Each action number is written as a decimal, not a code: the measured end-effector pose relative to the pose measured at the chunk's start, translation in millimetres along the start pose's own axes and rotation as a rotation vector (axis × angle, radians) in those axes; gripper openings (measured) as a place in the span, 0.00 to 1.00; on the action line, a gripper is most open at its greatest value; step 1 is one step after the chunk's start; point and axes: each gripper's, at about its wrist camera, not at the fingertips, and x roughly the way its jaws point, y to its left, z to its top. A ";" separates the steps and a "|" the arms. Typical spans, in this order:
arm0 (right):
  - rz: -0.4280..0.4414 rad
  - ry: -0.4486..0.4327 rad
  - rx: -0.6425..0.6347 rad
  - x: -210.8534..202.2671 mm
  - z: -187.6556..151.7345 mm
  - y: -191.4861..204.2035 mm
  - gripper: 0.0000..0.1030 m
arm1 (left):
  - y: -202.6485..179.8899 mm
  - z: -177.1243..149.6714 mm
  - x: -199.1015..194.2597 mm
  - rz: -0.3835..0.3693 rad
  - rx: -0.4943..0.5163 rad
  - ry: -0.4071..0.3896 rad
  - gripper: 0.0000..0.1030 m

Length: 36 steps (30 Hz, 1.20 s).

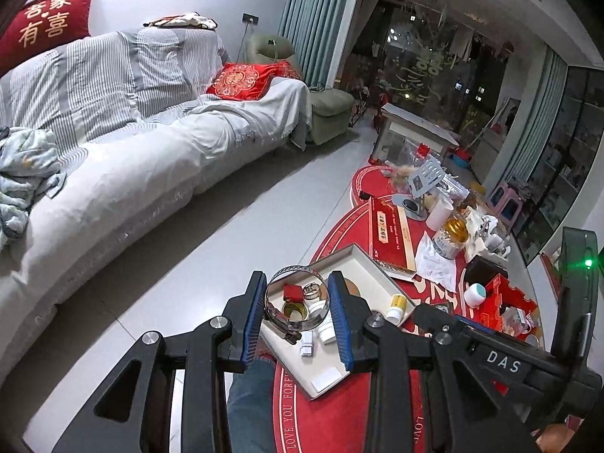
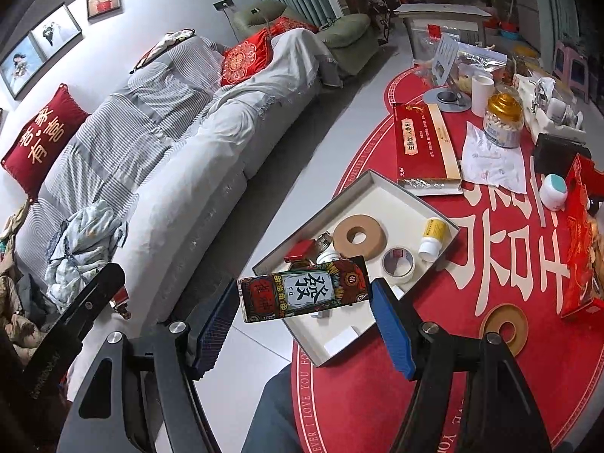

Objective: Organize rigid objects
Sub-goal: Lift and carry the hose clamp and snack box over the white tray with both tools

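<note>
My left gripper [image 1: 297, 313] is shut on a large metal hose clamp [image 1: 290, 322] and holds it above the shallow white tray [image 1: 362, 260]. My right gripper [image 2: 302, 321] is shut on a colourful printed card box [image 2: 304, 290], held crosswise over the same tray [image 2: 396, 192]. In the tray lie a tan tape roll [image 2: 358, 236], a white tape roll [image 2: 398, 264], a small yellow-labelled bottle [image 2: 432, 236], a red padlock-like block [image 2: 300, 253] and small white pieces. The right gripper's body [image 1: 502, 362] shows at the lower right of the left wrist view.
The tray sits at the edge of a round red table [image 2: 472, 339]. On it are a long red box [image 2: 419, 143], a gold-lidded jar [image 2: 504, 120], a red carton [image 2: 583, 249], another tan ring [image 2: 504, 326]. A covered sofa [image 1: 132, 151] stands left across the floor.
</note>
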 end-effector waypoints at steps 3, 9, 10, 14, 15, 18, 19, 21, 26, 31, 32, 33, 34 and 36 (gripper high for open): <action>-0.001 0.008 0.008 3.2 -0.2 -2.1 0.70 | -1.6 -1.2 4.8 0.001 0.003 0.011 0.35; -0.011 0.021 0.020 9.3 -0.7 -8.7 0.70 | -1.9 -4.4 15.4 -0.003 0.004 0.037 0.35; -0.013 0.023 0.021 10.2 -0.9 -9.7 0.70 | -2.0 -5.0 17.7 -0.003 0.003 0.043 0.35; -0.024 0.033 0.029 14.8 -1.0 -15.5 0.70 | -2.7 -7.4 28.5 -0.005 0.005 0.062 0.35; -0.026 0.035 0.032 15.7 -1.0 -17.0 0.70 | -2.9 -8.1 32.1 -0.007 0.005 0.070 0.35; -0.040 0.042 0.043 19.2 -1.4 -22.8 0.70 | -3.8 -10.3 43.1 -0.005 0.009 0.089 0.35; -0.044 0.046 0.048 20.2 -1.6 -25.1 0.70 | -3.7 -11.2 46.7 -0.005 0.010 0.096 0.35; -0.054 0.046 0.056 20.7 -2.2 -29.8 0.70 | -3.1 -12.9 54.6 -0.001 0.012 0.110 0.35; -0.077 0.044 0.080 21.3 -1.6 -43.5 0.70 | -2.2 -20.1 75.9 0.006 0.010 0.145 0.35; -0.098 0.044 0.089 25.5 1.9 -53.3 0.70 | -5.6 -27.4 102.5 0.004 0.018 0.195 0.35; -0.103 0.045 0.091 27.9 3.6 -54.9 0.70 | -7.2 -28.4 107.3 0.007 0.024 0.200 0.35; -0.105 0.046 0.091 30.1 4.7 -56.2 0.70 | -8.9 -29.7 111.8 0.009 0.030 0.205 0.35; -0.106 0.047 0.090 31.8 5.4 -56.7 0.70 | -10.7 -31.0 116.9 0.011 0.035 0.210 0.35; -0.114 0.049 0.083 37.6 7.8 -58.4 0.70 | -13.9 -33.8 129.1 0.012 0.040 0.225 0.35</action>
